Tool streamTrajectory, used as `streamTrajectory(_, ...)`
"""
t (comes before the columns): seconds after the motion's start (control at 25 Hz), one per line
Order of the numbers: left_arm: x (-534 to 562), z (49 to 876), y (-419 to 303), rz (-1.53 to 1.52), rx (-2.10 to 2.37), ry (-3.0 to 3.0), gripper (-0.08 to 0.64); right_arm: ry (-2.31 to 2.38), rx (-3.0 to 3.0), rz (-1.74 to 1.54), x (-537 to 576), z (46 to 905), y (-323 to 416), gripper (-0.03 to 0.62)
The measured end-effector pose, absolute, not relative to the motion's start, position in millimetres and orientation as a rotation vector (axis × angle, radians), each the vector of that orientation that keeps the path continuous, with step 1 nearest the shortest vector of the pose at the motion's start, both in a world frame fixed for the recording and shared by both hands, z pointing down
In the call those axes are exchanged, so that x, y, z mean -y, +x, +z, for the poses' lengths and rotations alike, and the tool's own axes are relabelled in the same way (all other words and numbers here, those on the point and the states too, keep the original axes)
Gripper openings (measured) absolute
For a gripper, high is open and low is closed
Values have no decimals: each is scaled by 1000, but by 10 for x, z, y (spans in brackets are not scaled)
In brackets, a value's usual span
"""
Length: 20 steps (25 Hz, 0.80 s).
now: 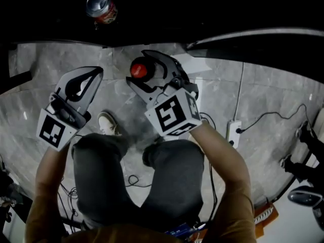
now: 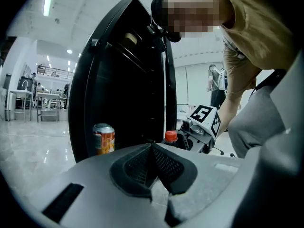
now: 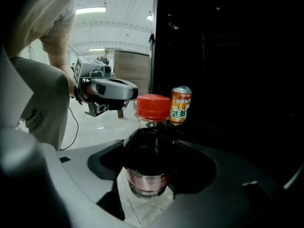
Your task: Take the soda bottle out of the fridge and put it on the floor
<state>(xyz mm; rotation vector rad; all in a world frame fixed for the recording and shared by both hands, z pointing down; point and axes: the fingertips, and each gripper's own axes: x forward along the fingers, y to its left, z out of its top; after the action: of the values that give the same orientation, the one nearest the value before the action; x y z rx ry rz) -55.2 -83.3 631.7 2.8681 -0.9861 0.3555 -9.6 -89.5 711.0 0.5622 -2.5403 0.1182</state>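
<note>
The soda bottle (image 3: 149, 158), dark with a red cap (image 3: 153, 107), stands upright between the jaws of my right gripper (image 3: 149, 175), which is shut on its body. From the head view the red cap (image 1: 138, 70) shows inside that gripper (image 1: 148, 71), over the grey tiles just in front of the black fridge (image 1: 152, 14). Whether the bottle's base touches the floor I cannot tell. My left gripper (image 1: 87, 81) hangs to the left, shut and empty; its pads (image 2: 164, 163) meet. An orange soda can (image 1: 101, 7) stands inside the fridge.
The open fridge door (image 2: 123, 80) rises at the left; its edge (image 1: 253, 37) runs along the right of the head view. A white power strip (image 1: 234, 133) and cables lie on the floor (image 1: 263, 95) to the right. The person's shoe (image 1: 108, 123) is below the grippers.
</note>
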Motion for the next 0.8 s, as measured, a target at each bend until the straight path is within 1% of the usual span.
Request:
streamTrajectory(0.12, 902, 6690, -604, 372, 965, 2875, 2, 562, 2530, 112, 996, 7461, -113, 302)
streamTrajectory(0.48, 986, 7577, -673, 366, 957, 2837, 2, 543, 2554, 172, 1186, 8143, -131, 302)
streamTrajectory(0.8, 1133, 7960, -584, 338, 941, 2846, 2, 567, 2536, 210, 1099, 8729, -187, 302)
